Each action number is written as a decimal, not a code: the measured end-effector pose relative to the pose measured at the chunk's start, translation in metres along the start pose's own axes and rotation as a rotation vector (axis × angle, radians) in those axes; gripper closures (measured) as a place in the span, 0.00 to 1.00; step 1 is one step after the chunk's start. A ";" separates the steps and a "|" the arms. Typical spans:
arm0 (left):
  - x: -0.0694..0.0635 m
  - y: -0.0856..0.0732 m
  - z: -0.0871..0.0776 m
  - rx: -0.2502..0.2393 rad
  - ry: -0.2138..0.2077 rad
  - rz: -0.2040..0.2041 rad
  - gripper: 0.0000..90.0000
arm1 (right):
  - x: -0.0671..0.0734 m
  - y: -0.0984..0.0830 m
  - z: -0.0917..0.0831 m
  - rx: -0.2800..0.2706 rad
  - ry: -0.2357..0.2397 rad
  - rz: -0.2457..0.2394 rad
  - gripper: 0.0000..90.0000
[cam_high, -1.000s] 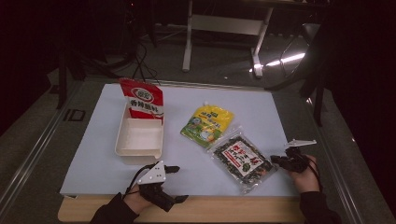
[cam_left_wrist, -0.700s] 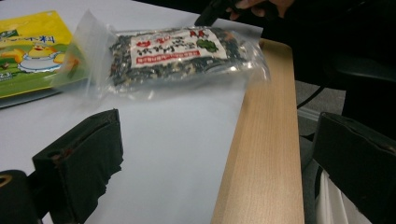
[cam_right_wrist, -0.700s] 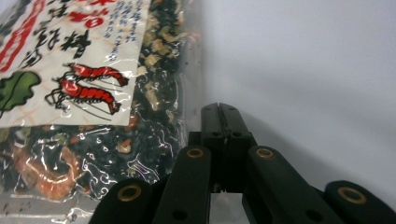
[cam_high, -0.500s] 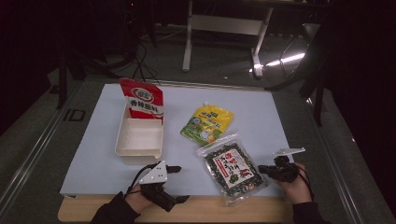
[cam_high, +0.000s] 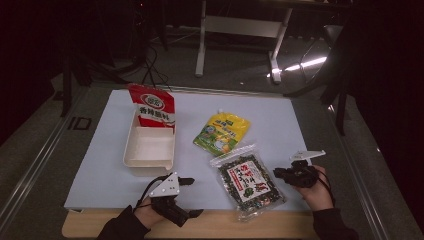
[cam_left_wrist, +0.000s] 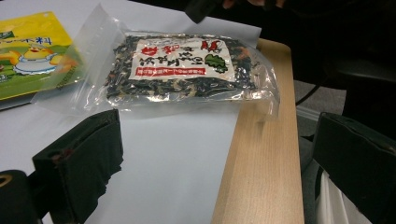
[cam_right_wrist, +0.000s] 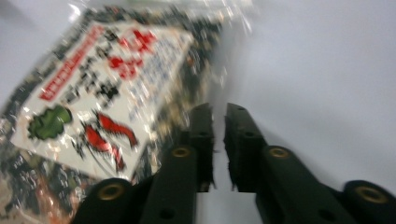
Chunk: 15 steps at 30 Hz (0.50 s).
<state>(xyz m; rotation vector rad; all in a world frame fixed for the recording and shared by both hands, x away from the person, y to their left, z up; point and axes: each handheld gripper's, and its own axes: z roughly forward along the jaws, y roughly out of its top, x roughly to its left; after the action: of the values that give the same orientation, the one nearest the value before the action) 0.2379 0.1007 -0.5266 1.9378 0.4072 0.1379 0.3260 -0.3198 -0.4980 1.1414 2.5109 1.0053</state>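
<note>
The worktop (cam_high: 100, 150) carries a pale blue mat with four items. A white tray (cam_high: 149, 146) sits at the left with a red snack bag (cam_high: 153, 106) standing in its far end. A yellow pouch (cam_high: 222, 132) lies flat near the centre. A clear seaweed packet (cam_high: 248, 180) lies flat at the near edge, its near corner reaching over the wooden lip of the worktop.

The right tool (cam_high: 280, 173) sits just beside the packet's right edge. Its jaws have just been opening and stand a narrow gap apart; in the right gripper view nothing lies between them, and the packet (cam_right_wrist: 93, 102) is off to their left. The left tool (cam_high: 192, 196) rests at the near edge, jaws wide apart and empty, facing the packet (cam_left_wrist: 180, 65).

The step in hand appears to be a release of the seaweed packet after repositioning. The next move probably calls for a fresh grip on the packet's thin edge, then a lift toward the tray.
</note>
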 end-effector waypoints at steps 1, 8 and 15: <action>0.000 0.000 0.000 0.001 0.000 0.000 0.03 | 0.000 0.005 0.001 -0.005 -0.002 -0.013 0.84; 0.000 0.000 -0.001 -0.002 0.003 0.001 0.03 | -0.012 0.039 0.014 -0.017 0.017 -0.072 0.75; 0.000 0.000 -0.001 -0.001 0.003 0.002 0.03 | -0.023 0.064 0.030 0.003 0.019 -0.093 0.74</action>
<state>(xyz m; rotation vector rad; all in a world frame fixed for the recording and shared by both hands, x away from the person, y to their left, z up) 0.2378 0.1015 -0.5264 1.9376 0.4075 0.1420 0.3921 -0.2916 -0.4805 1.0106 2.5550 0.9933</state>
